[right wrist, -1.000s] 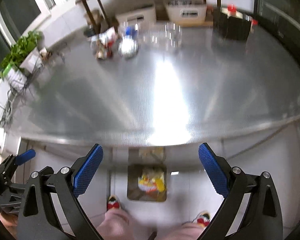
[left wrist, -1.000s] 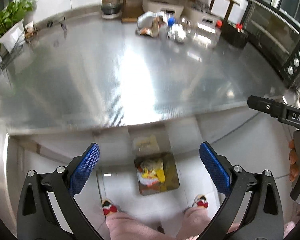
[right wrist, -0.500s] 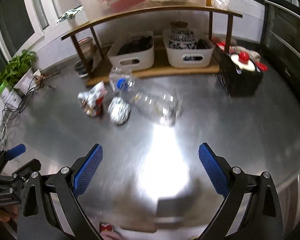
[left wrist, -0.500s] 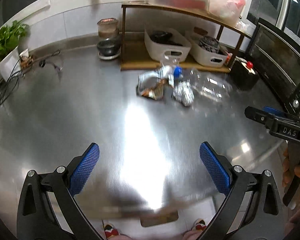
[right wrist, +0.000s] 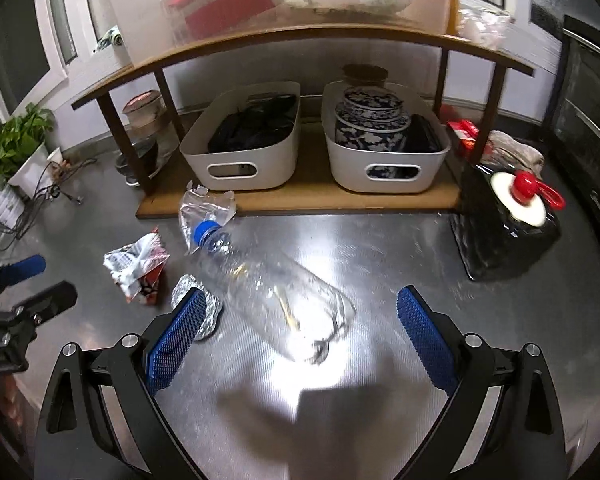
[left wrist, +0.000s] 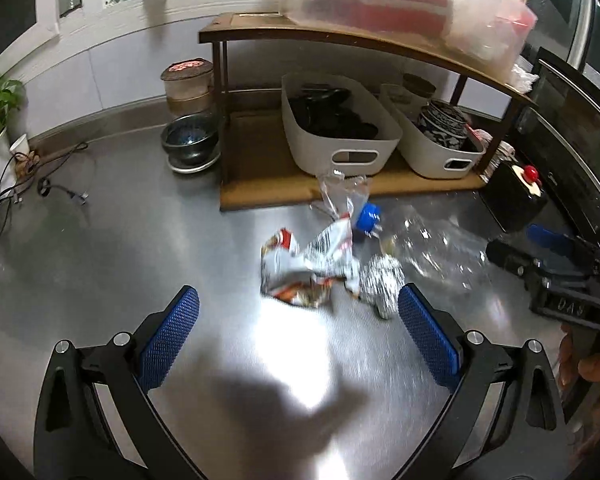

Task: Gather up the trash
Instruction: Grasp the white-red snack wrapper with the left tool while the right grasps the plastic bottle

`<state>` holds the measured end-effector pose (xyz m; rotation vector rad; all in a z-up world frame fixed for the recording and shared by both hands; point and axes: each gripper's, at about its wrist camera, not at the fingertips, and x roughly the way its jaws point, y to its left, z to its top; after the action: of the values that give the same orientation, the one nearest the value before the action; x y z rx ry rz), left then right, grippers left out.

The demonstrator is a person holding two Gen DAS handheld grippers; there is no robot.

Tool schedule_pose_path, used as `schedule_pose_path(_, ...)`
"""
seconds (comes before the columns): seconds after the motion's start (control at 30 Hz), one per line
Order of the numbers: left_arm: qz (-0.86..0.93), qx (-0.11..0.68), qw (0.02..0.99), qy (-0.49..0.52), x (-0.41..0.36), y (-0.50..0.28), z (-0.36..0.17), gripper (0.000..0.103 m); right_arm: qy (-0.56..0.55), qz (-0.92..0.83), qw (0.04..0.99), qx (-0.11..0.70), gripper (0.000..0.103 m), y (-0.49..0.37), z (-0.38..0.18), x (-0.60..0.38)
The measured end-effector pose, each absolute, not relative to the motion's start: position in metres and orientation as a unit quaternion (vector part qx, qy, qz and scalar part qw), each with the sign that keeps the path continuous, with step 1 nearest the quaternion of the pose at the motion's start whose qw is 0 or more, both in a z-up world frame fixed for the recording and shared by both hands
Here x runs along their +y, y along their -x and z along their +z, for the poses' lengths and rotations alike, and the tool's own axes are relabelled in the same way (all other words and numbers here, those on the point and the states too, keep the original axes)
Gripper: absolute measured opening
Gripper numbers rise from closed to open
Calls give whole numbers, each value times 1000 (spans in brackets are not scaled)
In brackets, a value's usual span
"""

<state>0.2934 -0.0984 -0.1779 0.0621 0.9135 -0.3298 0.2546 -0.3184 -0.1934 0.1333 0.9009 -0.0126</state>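
Between the spread blue pads of the right gripper [right wrist: 296, 336] lay the clear plastic bottle [right wrist: 272, 292], on its side on the steel counter [right wrist: 380, 248]. Nothing was held; the jaws stood wide apart with the bottle's broad base just ahead of the gap. Its long axis ran on a slant, base near the fingers and blue cap [right wrist: 204, 229] pointing up and to the left, away from the gripper, so the fingers were not square to the body. A close across the fat end would, by my judgement, need a slight turn of the wrist so the pads met the sides and not the shoulder.

Beside the right gripper's left pad sat the foil ball [right wrist: 198, 310], partly hidden behind that pad; whether they touched I could not tell. Further left lay the crumpled snack wrapper [right wrist: 138, 272], and behind the cap a torn piece of clear film [right wrist: 206, 210], close to the edge of the wooden shelf [right wrist: 300, 200].

The left gripper [left wrist: 298, 342] was likewise spread and empty. The snack wrapper [left wrist: 308, 270] lay straight ahead of its gap, a little beyond the fingertips, with the foil ball [left wrist: 382, 280] just off its right pad. The left was thus the nearer hand for wrapper and foil, the right for the bottle [left wrist: 440, 248].

No bin showed in either view.
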Motion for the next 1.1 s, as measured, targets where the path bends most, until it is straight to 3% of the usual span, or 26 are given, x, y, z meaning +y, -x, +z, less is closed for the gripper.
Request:
schedule_pose_path(0.33, -155, 471, 868, -36, -120, -340, -210, 94, -65, 49, 883, 461, 97, -290, -221, -322)
schedule_pose_path(0.6, -163, 504, 848, -17, -112, -352, -236, 74, -66, 98, 859, 498, 87, -287, -238, -304)
schedule_pose_path(0.73, -171, 505, 846, -9, -108, -355, -238, 69, -71, 116, 851, 508, 69, -285, -245, -293)
schedule_pose_path(1.1, -175, 491, 853, -21, -99, -343, -228, 50, -67, 100, 866, 485, 65, -267, -235, -288)
